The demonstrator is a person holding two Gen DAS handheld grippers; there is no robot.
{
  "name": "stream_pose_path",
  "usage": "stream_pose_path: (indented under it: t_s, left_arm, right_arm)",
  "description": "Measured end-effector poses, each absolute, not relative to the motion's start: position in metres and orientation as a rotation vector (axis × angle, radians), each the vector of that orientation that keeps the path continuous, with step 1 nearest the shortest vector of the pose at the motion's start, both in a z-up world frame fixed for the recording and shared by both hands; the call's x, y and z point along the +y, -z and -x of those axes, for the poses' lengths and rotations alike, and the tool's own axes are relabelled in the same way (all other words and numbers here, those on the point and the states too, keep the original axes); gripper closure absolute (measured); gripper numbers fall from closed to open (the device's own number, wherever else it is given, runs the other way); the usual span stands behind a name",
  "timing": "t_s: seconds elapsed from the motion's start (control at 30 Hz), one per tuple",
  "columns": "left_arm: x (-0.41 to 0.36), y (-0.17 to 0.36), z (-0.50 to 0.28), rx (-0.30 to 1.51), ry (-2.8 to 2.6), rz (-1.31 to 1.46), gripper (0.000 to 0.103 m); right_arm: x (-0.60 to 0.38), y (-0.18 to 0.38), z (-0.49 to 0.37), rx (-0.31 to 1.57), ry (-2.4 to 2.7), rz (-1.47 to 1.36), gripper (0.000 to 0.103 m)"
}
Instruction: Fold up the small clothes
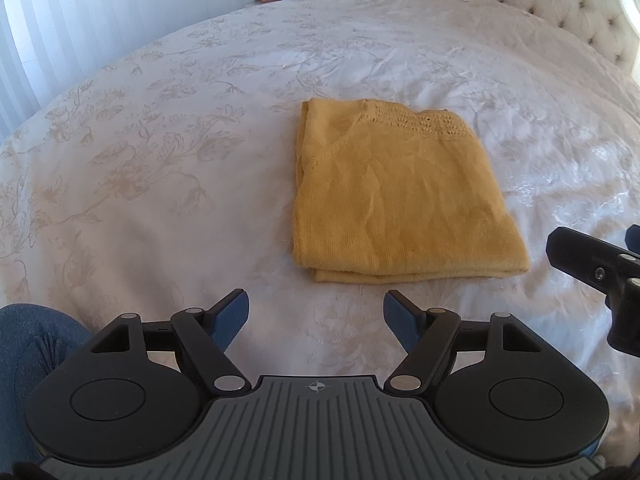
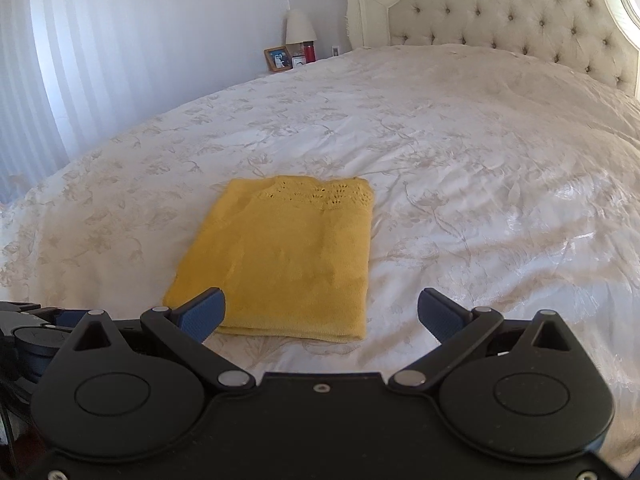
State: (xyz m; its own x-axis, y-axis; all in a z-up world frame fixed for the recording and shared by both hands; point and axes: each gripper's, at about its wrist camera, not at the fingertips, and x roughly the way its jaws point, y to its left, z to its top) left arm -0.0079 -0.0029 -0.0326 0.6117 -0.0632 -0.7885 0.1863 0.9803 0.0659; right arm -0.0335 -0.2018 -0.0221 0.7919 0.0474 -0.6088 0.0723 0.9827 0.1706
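While both tools hang back, the mustard-yellow knitted garment [image 1: 400, 196] lies folded into a neat rectangle w/ a lacy openwork band along its far edge, flat on the cream floral-patterned bedspread [image 1: 140, 152], approx. mid-bed. L gripper [image 1: 316, 322]: blue-padded jaws spread wide, nothing between them, near the garment's near folded edge but not touching. R gripper [image 2: 322, 314]: jaws also spread wide, empty; its left finger overlaps the garment's near-left corner in the right wrist view, contact can't be told. R tool also shows at the left wrist view's right edge, beside the garment. Tufted cream headboard [image 2: 520, 12] at far right. Nightstand items beyond the bed: framed photo [image 2: 278, 58], red cylindrical bottle [image 2: 309, 52], white-shaded lamp [image 2: 300, 28].
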Motion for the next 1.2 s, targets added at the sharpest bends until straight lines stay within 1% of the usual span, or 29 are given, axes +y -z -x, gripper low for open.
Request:
stream_pose_path:
  t_s: [1.2]
  left_arm:
    - [-0.005,0.030,0.001,0.905,0.159,-0.144,0.030]
  right_arm:
    - [-0.201,0.028,0.021,0.676,-0.006,-0.244,0.001]
